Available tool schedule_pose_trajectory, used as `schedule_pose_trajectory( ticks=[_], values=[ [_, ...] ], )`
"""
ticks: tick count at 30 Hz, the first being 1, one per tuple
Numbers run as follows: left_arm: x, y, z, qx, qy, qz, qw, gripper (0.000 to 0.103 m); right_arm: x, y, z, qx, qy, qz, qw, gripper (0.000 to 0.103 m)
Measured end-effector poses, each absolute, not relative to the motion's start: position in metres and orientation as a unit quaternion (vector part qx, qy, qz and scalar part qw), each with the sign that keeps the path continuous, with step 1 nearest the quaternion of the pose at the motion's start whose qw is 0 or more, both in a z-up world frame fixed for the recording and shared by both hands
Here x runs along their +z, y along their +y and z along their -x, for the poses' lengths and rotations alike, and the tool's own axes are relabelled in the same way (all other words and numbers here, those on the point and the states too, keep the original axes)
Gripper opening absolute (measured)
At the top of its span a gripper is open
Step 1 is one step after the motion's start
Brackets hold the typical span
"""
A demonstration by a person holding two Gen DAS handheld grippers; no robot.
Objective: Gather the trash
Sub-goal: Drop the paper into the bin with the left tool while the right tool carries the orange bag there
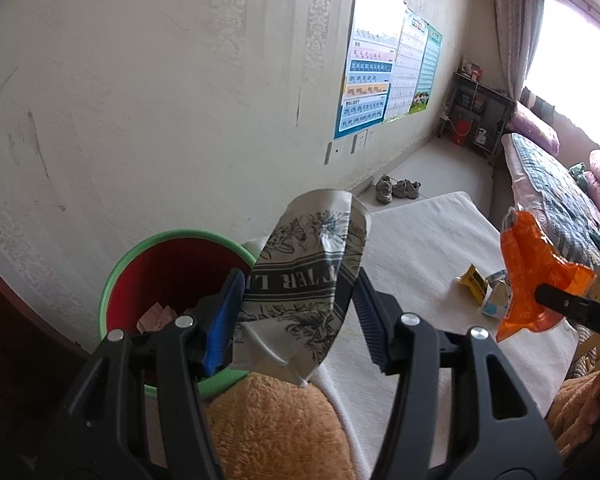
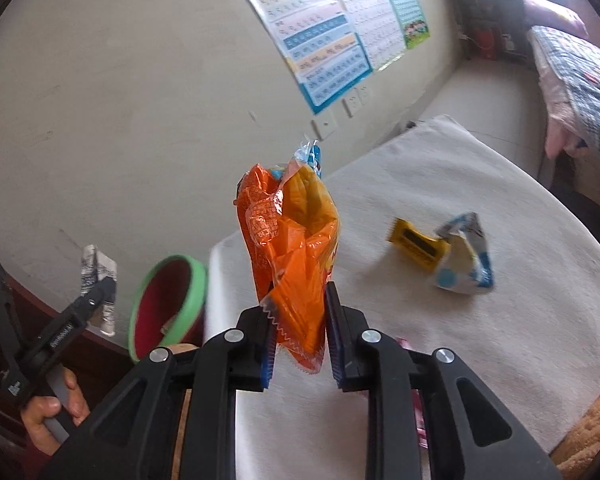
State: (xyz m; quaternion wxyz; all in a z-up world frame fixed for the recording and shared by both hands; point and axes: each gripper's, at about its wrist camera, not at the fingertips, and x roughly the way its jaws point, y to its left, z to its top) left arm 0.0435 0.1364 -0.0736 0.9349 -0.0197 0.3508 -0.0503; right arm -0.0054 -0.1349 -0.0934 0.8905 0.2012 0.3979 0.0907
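My left gripper [image 1: 300,312] is shut on a crumpled grey-and-white printed paper wrapper [image 1: 312,276], held beside and just above the rim of a green bin with a red inside [image 1: 140,264]. The bin holds some scraps. My right gripper [image 2: 300,336] is shut on an orange snack bag [image 2: 292,240], raised above the white cloth-covered table [image 2: 480,340]. The orange bag also shows at the right of the left wrist view [image 1: 536,276]. A yellow wrapper [image 2: 418,244] and a blue-and-white wrapper [image 2: 466,264] lie on the table. The bin [image 2: 168,300] stands left of the table.
A wall with posters [image 1: 384,76] runs along the left. Shoes [image 1: 398,189] lie on the floor beyond the table. A bed with patterned covers [image 1: 556,196] stands at the right. An orange plush cloth [image 1: 276,428] lies at the table's near edge.
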Motion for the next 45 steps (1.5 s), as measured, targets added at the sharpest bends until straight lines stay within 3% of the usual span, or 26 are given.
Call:
schedule_pose_trajectory(
  ticks=[20,45],
  values=[
    [-0.099,0.192,-0.056,-0.005,0.376,0.047,0.925,0.053,-0.087,-0.040,-0.025,0.156,0.419,-0.159,0.880,0.022],
    [-0.102,0.220,-0.055,0.032,0.375,0.042,0.925,0.053,-0.088,-0.004,-0.031,0.201,0.420,-0.147,0.873,0.022]
  ],
)
